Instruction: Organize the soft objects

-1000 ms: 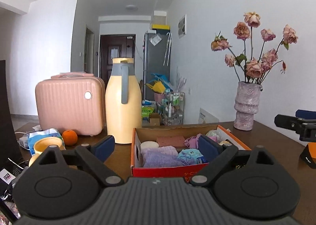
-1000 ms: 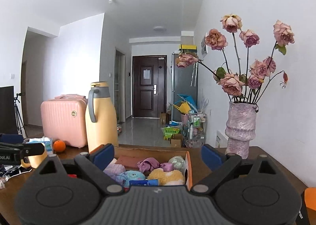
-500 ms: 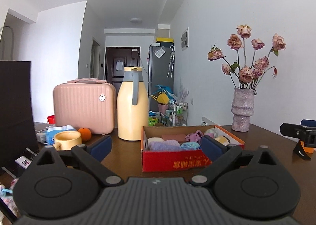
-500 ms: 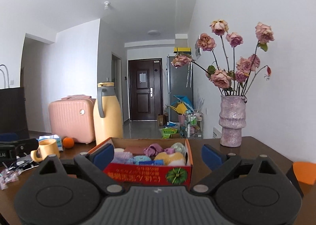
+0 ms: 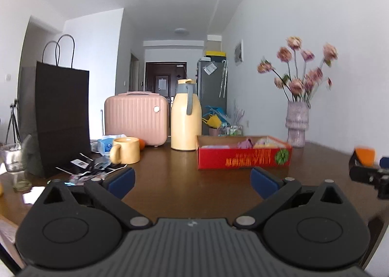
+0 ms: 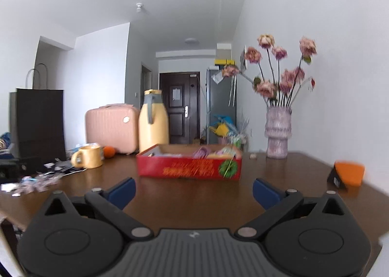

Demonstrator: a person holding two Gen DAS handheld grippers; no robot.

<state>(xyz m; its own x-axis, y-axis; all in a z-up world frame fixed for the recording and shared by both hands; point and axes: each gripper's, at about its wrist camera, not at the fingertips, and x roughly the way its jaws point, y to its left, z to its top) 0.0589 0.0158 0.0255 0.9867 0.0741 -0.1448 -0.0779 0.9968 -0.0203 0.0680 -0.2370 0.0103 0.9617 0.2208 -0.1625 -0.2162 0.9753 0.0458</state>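
Note:
A red cardboard box (image 5: 244, 156) holding several soft items, pink, purple and yellow, stands on the brown table (image 5: 184, 184); it also shows in the right wrist view (image 6: 189, 167). My left gripper (image 5: 192, 183) is open and empty, low over the table, well short of the box. My right gripper (image 6: 193, 190) is open and empty, also short of the box. The other gripper's tip shows at the right edge of the left wrist view (image 5: 369, 176).
A yellow jug (image 5: 186, 126), pink case (image 5: 136, 117), yellow mug (image 5: 126, 150), orange (image 6: 109, 151) and black paper bag (image 5: 60, 116) stand left of the box. A vase of dried roses (image 6: 278, 133) stands behind right. Loose packets (image 5: 85, 170) lie at left; an orange-topped object (image 6: 347, 175) at right.
Both grippers have pulled back from over the box and dropped lower; the box now looks smaller and farther away. Both stay open and empty.

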